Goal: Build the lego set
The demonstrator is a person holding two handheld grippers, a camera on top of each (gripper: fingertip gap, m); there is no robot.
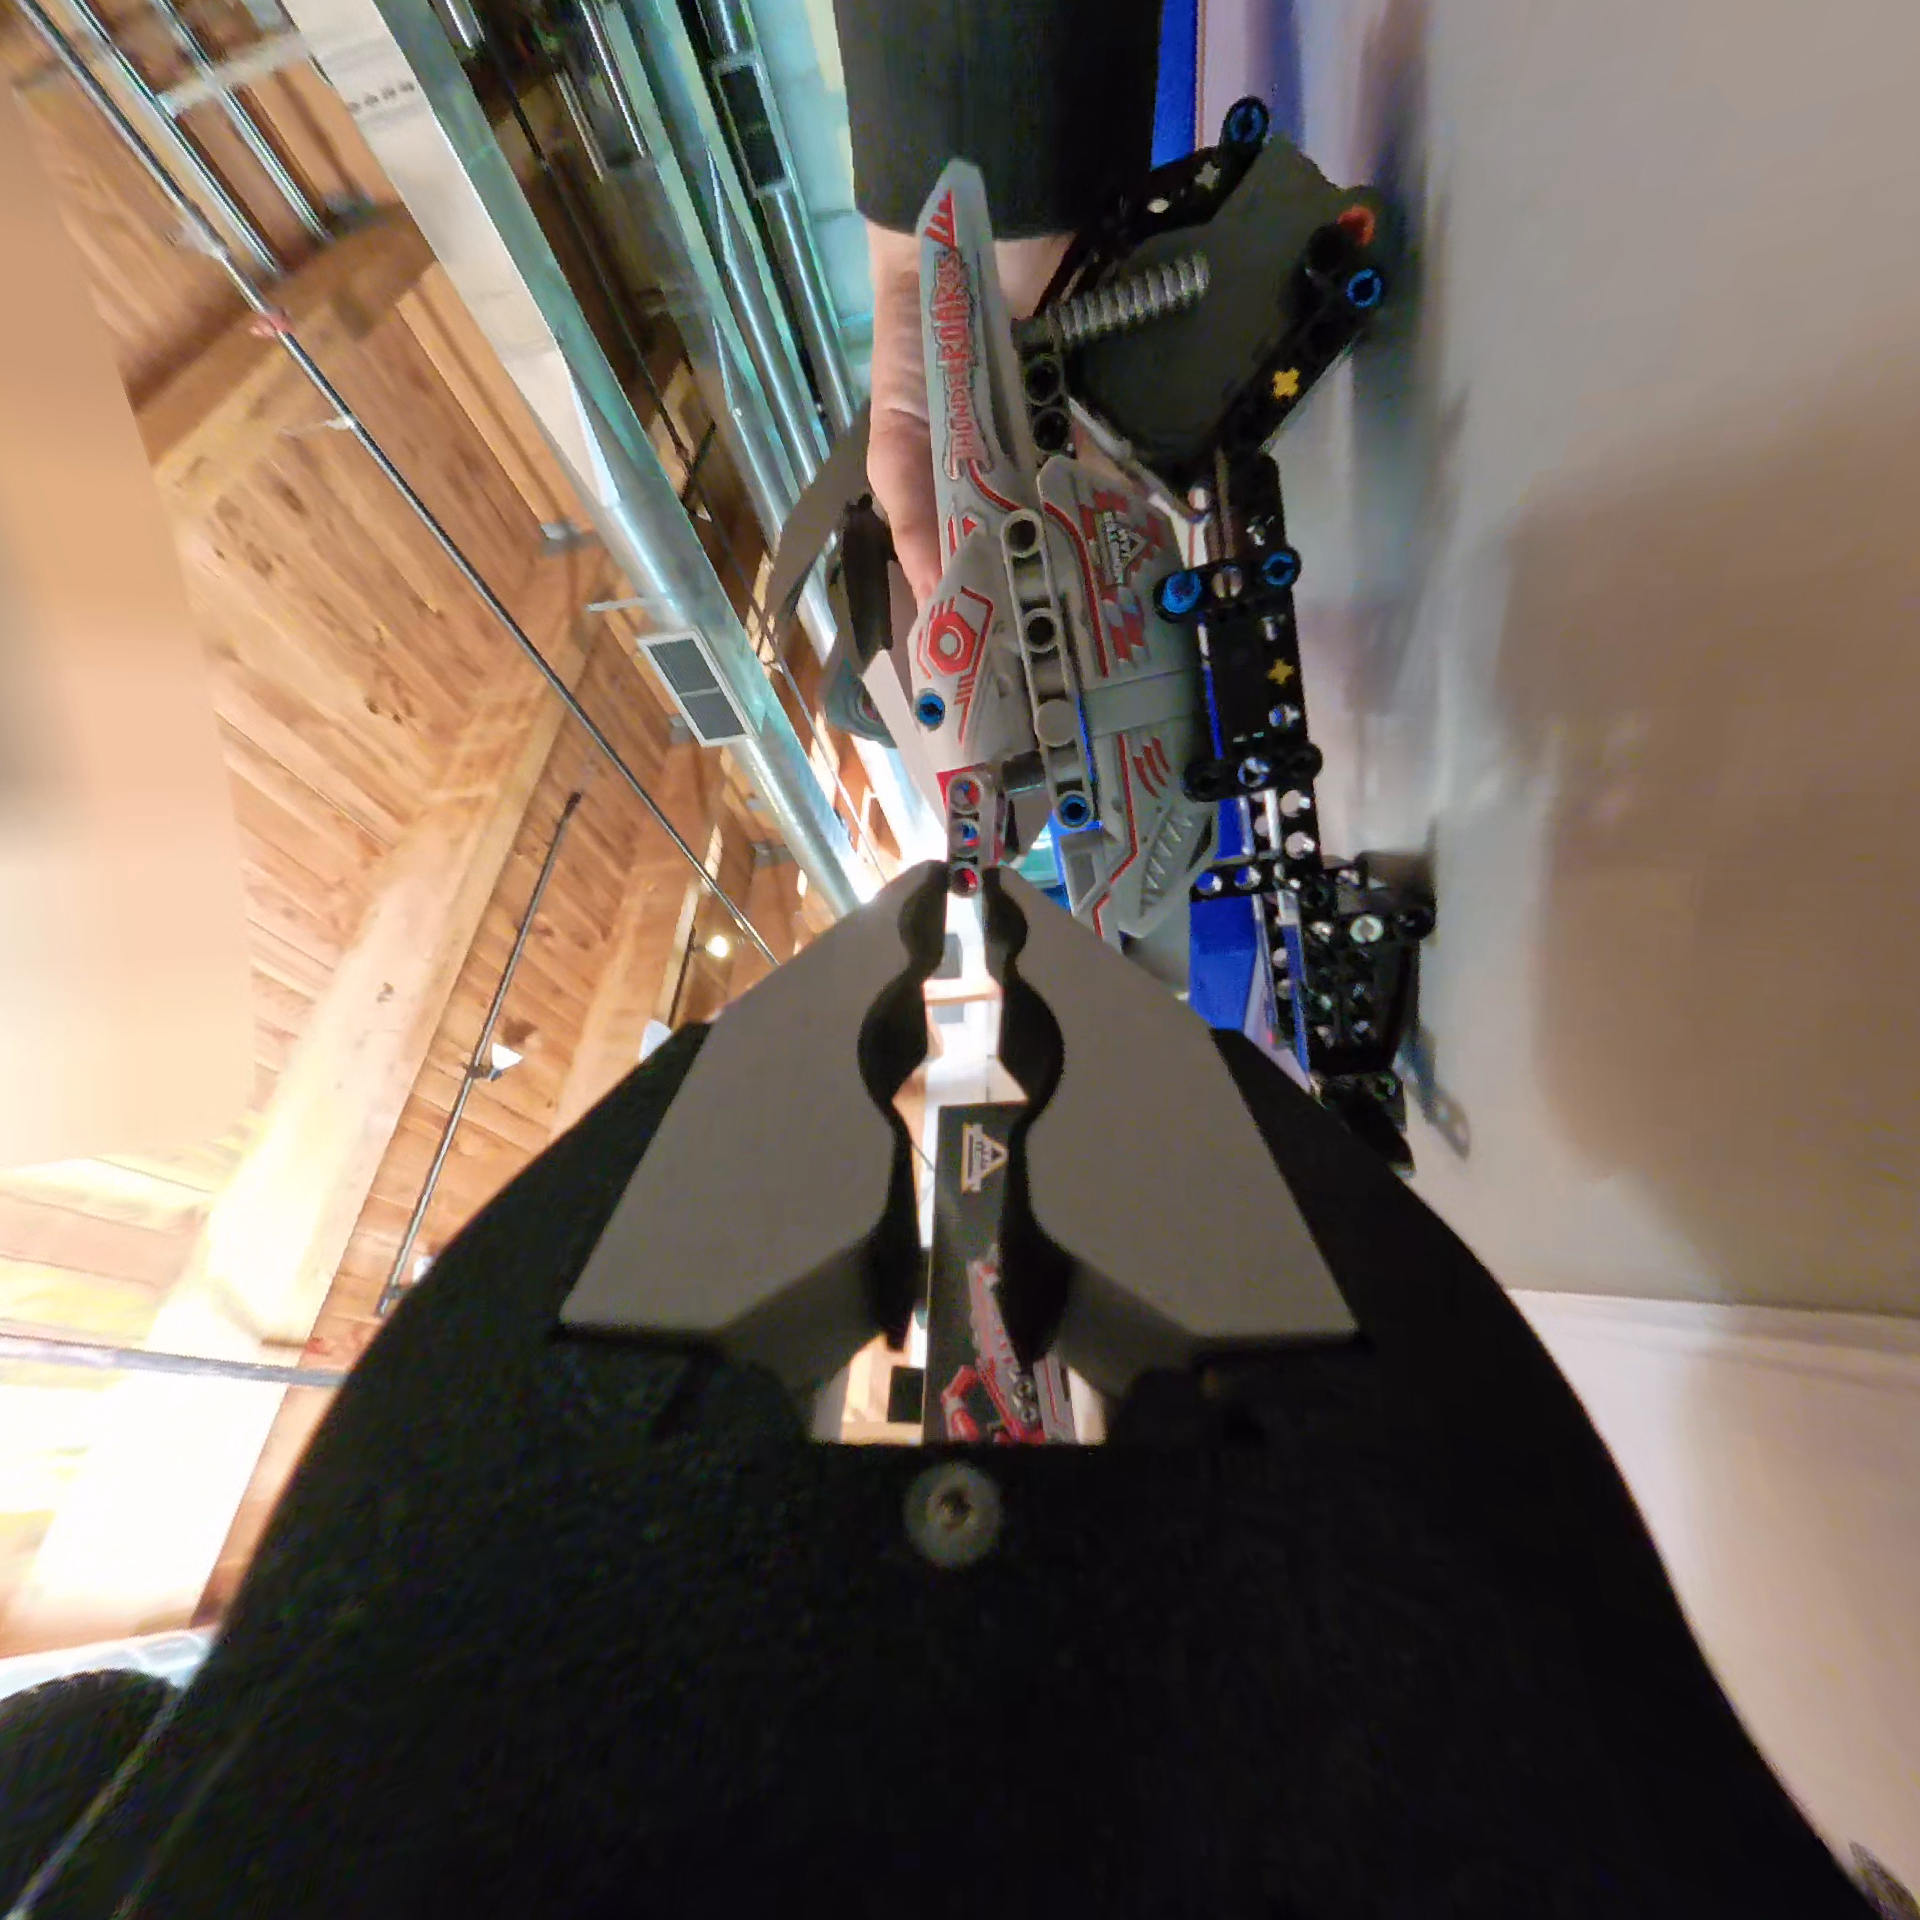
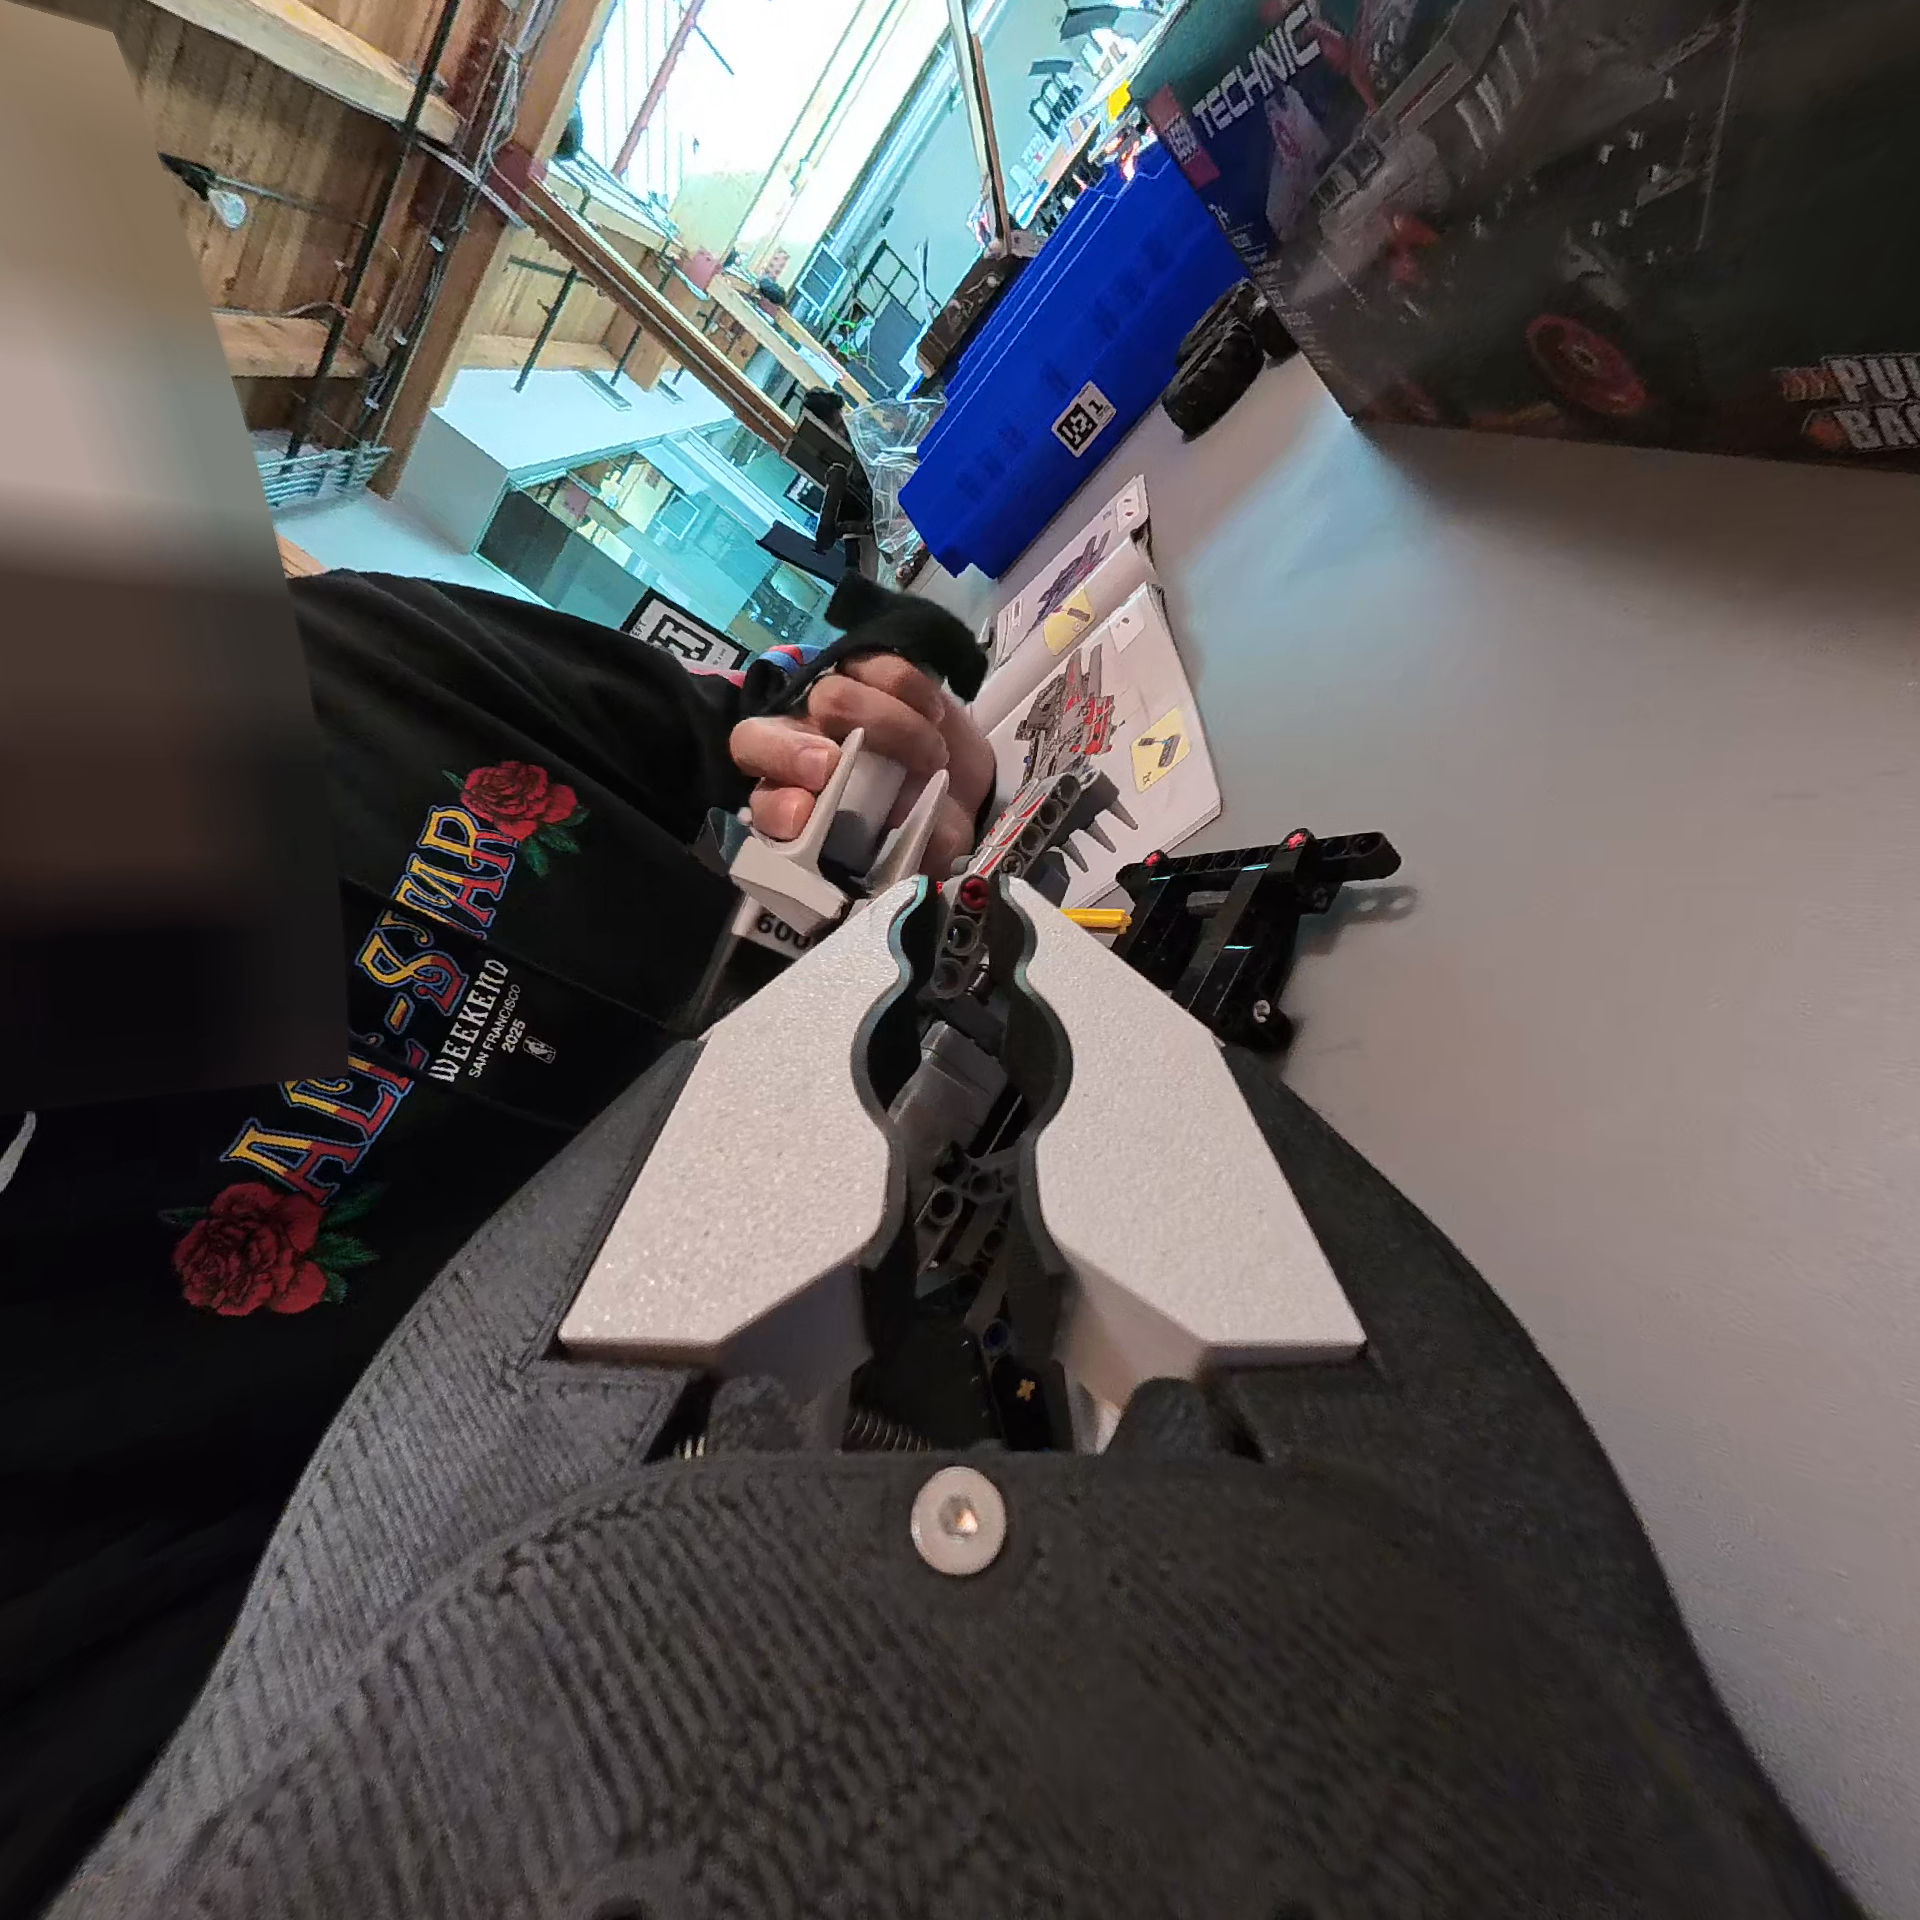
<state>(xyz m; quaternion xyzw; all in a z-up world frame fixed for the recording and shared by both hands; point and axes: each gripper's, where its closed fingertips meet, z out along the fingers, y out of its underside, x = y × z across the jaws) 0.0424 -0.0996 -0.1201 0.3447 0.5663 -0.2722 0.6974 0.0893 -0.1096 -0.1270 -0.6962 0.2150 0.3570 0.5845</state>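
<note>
The lego model (image 1: 1081,623), grey panels with red stickers on a black beam frame with a spring, is held up beside the table (image 1: 1662,520). My left gripper (image 1: 966,888) is shut on a small grey beam (image 1: 968,821) with red and blue pins at the model's near end. My right gripper (image 2: 966,899) is shut on the model (image 2: 951,1101), whose grey and black parts fill the gap between its fingers. The left gripper's white body (image 2: 821,842) and the hand holding it show just beyond the model in the right wrist view.
On the table (image 2: 1558,935) lie a black beam frame (image 2: 1247,914), an open instruction booklet (image 2: 1132,717), a blue bin (image 2: 1070,364), black wheels (image 2: 1216,364) and the set's box (image 2: 1610,208). A person in a dark printed sweatshirt (image 2: 416,935) sits on the left.
</note>
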